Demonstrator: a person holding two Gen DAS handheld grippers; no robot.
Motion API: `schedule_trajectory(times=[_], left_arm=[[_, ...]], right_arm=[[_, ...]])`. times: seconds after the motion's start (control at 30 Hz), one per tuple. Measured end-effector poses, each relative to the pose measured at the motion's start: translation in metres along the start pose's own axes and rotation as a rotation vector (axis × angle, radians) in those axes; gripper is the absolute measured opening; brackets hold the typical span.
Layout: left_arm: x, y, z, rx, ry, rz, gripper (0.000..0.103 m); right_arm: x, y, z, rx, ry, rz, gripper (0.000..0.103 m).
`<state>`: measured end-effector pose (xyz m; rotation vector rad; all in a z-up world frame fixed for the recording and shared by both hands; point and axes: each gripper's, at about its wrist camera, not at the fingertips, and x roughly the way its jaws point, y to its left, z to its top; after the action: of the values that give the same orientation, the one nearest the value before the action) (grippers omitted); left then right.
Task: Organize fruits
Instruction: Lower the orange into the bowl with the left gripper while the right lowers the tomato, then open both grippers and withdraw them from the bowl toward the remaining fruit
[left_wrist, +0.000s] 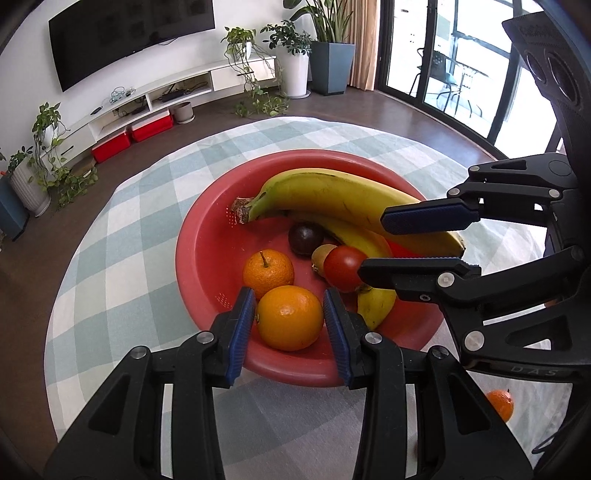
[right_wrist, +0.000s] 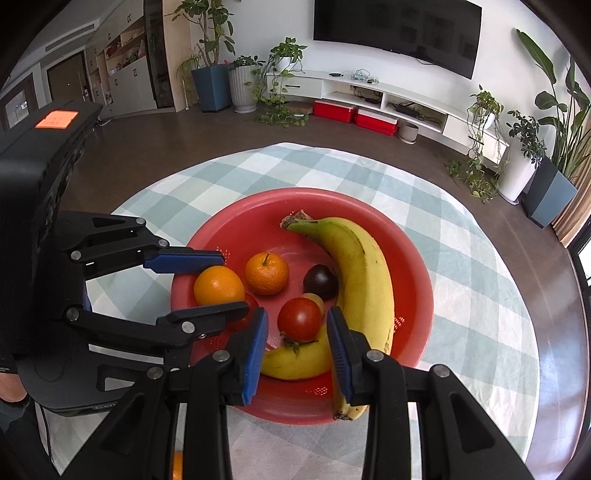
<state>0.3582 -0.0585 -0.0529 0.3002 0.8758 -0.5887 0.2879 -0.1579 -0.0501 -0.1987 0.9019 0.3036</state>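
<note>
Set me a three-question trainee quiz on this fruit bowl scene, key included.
1. True or false: every fruit lies inside the round red plastic bowl.
2. Which fruit sits between the blue-padded fingers of the left gripper? A. round red tomato B. large smooth orange C. dark purple plum
3. How many yellow bananas lie in the bowl?
Key:
1. False: a small orange mandarin lies outside it, on the green-and-white checked tablecloth.
2. B.
3. Two: the long banana and the shorter banana.
</note>
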Motion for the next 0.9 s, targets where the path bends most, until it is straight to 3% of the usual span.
schedule_trajectory(times=[0.17, 0.23, 0.3, 0.47, 0.6, 0.67, 0.73, 0.8, 0.9], left_arm=[[-0.004, -0.001, -0.002, 0.001, -0.011, 0.000, 0.042], [-0.008, 0.000, -0.002, -0.006, -0.023, 0.005, 0.052], [-0.013, 0.000, -0.002, -0.012, -0.038, 0.008, 0.062], [-0.030, -0.002, -0.004, -0.019, -0.065, 0.024, 0.066], [-0.051, -0.010, -0.015, -0.019, -0.093, 0.036, 0.077], [-0.065, -0.015, -0.025, -0.026, -0.112, 0.045, 0.086], [-0.081, -0.024, -0.039, -0.032, -0.136, 0.057, 0.103], [-0.095, -0.031, -0.053, -0.042, -0.159, 0.078, 0.103], [-0.113, -0.042, -0.075, -0.063, -0.174, 0.098, 0.103]], right_arm=[[-0.008, 0.001, -0.002, 0.007, -0.012, -0.005, 0.037], [-0.015, 0.002, -0.002, 0.011, -0.030, -0.019, 0.041], [-0.028, 0.001, -0.004, 0.022, -0.063, -0.019, 0.054], [-0.060, 0.005, -0.011, 0.026, -0.133, -0.040, 0.063], [-0.084, 0.007, -0.028, 0.056, -0.180, -0.039, 0.076], [-0.096, 0.009, -0.041, 0.084, -0.206, -0.025, 0.081], [-0.107, 0.011, -0.056, 0.110, -0.232, 0.000, 0.089], [-0.117, 0.013, -0.073, 0.135, -0.259, 0.005, 0.096], [-0.126, 0.013, -0.097, 0.188, -0.271, 0.010, 0.097]])
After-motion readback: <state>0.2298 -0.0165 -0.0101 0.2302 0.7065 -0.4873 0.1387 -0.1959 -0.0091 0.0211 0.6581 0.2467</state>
